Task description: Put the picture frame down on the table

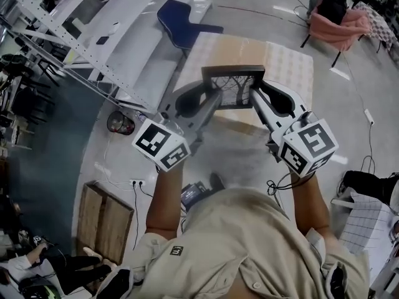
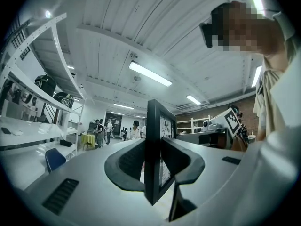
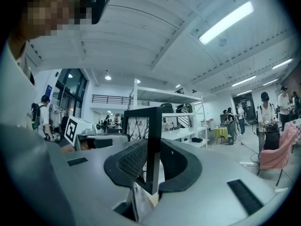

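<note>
Picture frame [image 1: 232, 86]: left gripper [image 1: 212, 102] and right gripper [image 1: 257, 99] each clamped on a side edge, above table [image 1: 287, 64].

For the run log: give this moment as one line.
left gripper: shut on picture frame, left edge | right gripper: shut on right edge | frame: over table, not yet down

1. The picture frame [image 1: 232, 86] has a smooth, matt black moulding around a pale printed sheet
2. The left gripper [image 1: 214, 99] and right gripper [image 1: 256, 97] are smooth, matt grey plastic; their dark pads [image 3: 133, 160] look finely ribbed
3. The table [image 1: 290, 64] top is pale and wood-like
4. The person's shirt [image 1: 249, 242] is beige cloth
</note>
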